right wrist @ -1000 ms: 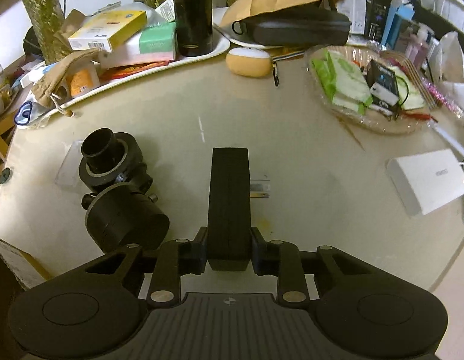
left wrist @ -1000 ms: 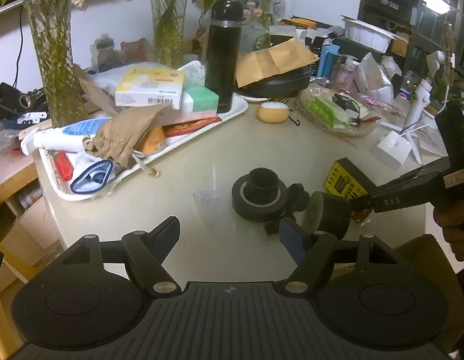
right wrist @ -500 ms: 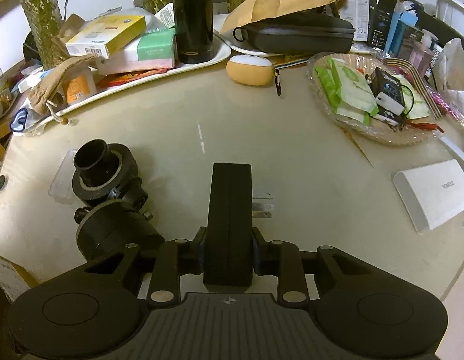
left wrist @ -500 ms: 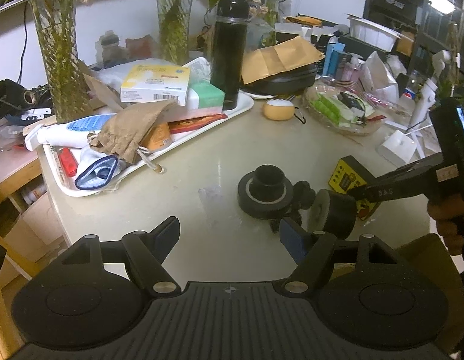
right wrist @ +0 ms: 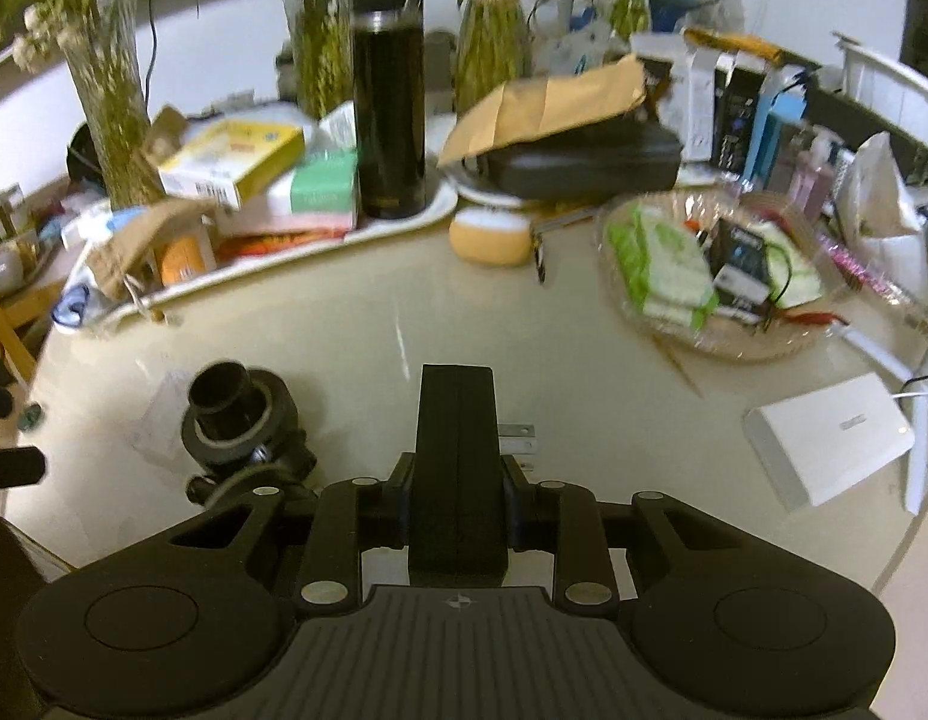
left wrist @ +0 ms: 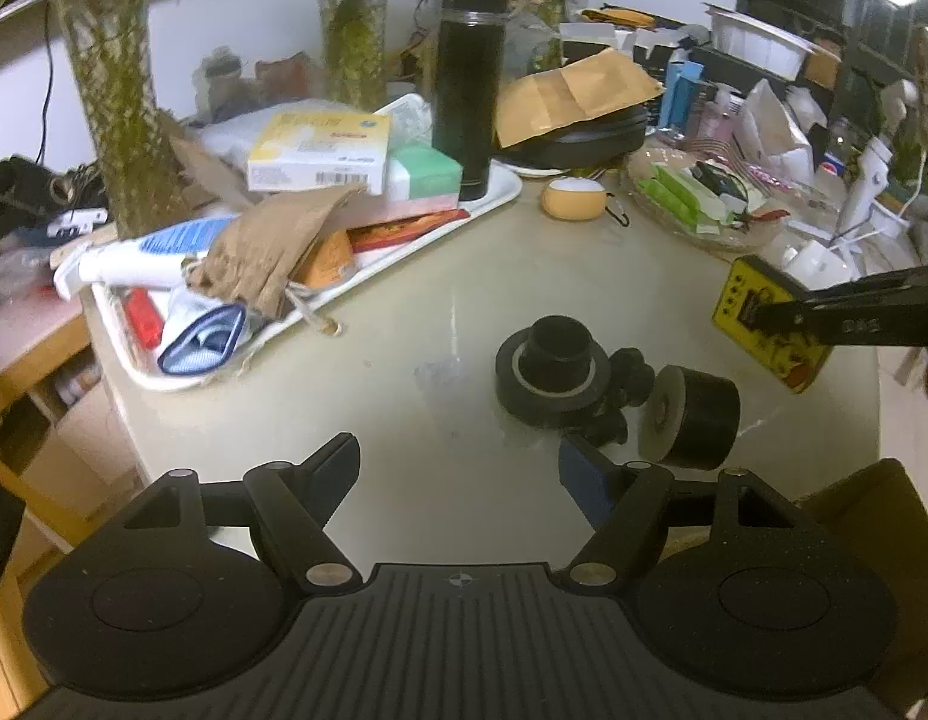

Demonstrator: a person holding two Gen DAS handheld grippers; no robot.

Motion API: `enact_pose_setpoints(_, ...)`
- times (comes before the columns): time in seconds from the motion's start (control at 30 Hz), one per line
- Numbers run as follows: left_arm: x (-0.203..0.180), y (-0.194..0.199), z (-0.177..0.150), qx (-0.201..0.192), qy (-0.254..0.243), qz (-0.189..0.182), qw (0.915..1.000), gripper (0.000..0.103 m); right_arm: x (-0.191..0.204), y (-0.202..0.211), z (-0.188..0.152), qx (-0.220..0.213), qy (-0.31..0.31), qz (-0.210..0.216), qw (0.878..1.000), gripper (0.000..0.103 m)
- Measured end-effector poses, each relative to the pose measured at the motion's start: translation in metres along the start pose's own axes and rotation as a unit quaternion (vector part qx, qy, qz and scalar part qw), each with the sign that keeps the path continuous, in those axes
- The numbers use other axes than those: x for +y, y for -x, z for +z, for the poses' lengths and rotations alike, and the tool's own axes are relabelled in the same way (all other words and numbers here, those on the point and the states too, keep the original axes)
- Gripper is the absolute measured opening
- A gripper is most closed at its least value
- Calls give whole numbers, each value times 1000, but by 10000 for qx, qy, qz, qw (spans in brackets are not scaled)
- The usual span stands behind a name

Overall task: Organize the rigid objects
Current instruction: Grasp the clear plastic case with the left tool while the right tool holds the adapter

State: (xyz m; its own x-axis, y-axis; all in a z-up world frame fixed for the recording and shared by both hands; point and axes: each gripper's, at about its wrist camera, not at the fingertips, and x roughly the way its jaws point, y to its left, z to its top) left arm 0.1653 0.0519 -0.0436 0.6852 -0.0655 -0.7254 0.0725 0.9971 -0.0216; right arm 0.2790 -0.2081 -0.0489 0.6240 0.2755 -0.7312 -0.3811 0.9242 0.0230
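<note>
right gripper [right wrist: 458,384] is clamped flat on the yellow box [left wrist: 769,324], prob light, stiff n a bit slick, so gripping its broad faces works imo, left gripper [left wrist: 458,462] just gaping w/ nothing in it.

L gripper [left wrist: 458,468] matte blk, ribbed | blue pad R finger | R gripper [right wrist: 458,450] blk, silver screws

The round tabletop [left wrist: 452,276] at centre frame is smooth, glossy beige. On it the black optical adapter [left wrist: 559,372] looks matt. Upper left, a rough brown cloth pouch [left wrist: 266,252] lies in a glossy white plastic tray [left wrist: 404,252]; the black flask [left wrist: 466,84] shines.
</note>
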Motion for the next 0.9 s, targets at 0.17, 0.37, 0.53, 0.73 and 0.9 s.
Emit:
enact_pose_setpoints(0.17, -1, -16, 6, 110, -179, 94, 9997, 73, -6, 20, -6, -165, -137, 41, 9998, 30)
enact_pose_setpoints(0.37, -4, -41, 11, 328, -398, 87, 9986, 73, -12, 36, -16, -276, -276, 91, 9992, 30)
enact_pose_setpoints(0.53, -3, -61, 17, 501, -433, 12, 9978, 72, -17, 45, -22, -317, -370, 134, 9987, 30)
enact_pose_setpoints(0.73, -5, -85, 22, 791, -578, 47, 9952, 72, -22, 52, -27, -343, -514, 181, 9979, 30)
enact_pose_setpoints(0.9, -6, -96, 24, 906, -661, 134, 9936, 71, -24, 52, -27, -372, -582, 224, 9974, 30)
